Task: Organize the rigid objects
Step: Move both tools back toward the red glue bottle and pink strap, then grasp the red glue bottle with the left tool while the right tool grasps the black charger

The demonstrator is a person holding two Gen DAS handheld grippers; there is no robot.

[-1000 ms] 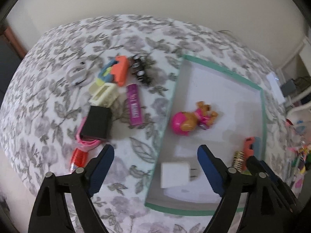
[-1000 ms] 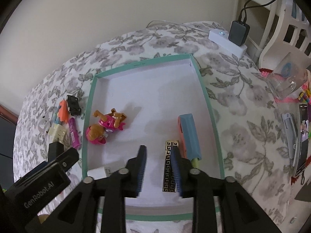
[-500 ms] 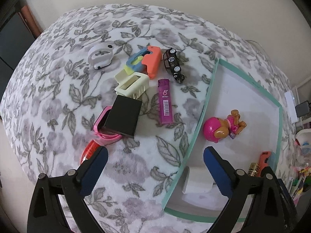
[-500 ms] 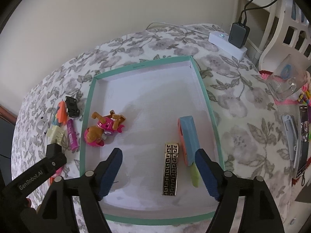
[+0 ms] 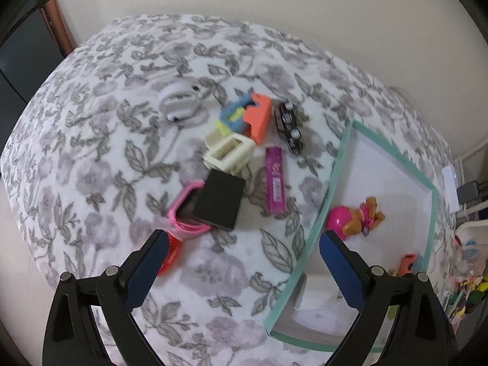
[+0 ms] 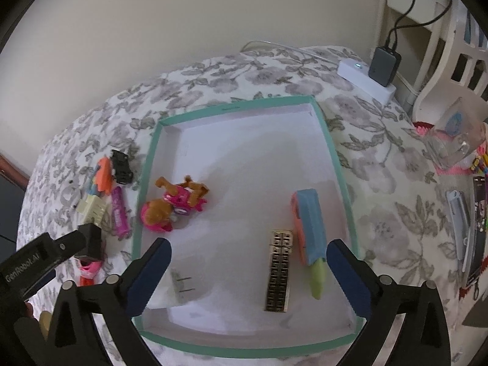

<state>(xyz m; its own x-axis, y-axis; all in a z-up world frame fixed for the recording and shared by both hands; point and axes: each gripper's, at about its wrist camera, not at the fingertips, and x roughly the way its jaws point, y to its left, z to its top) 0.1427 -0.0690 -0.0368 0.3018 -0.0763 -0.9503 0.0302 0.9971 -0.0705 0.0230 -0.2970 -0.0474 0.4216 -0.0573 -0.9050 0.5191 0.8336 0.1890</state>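
A teal-rimmed white tray (image 6: 335, 164) lies on the floral cloth. In it are a pink dog toy (image 6: 174, 207), a gold patterned lighter (image 6: 279, 270), a blue-orange block (image 6: 308, 227) and a white plug (image 6: 180, 286). Left of the tray lie a black box (image 5: 219, 202) on a pink case (image 5: 183, 213), a cream holder (image 5: 228, 152), a purple lighter (image 5: 274, 180), an orange-blue piece (image 5: 250, 116), a black toy car (image 5: 289, 126) and a white ring (image 5: 180, 102). My left gripper (image 5: 241, 262) is open above the cloth near the black box. My right gripper (image 6: 247, 271) is open and empty over the tray.
A white power strip with a black charger (image 6: 375, 73) sits at the far right corner. A clear cup (image 6: 454, 134), a grey pen-like tool (image 6: 460, 225) and a phone (image 6: 479, 225) lie right of the tray. A red item (image 5: 170, 254) lies under the left finger.
My left gripper has swung left from the tray toward the pile of loose objects. My right gripper has opened wide, let go of the gold lighter in the tray and drawn back.
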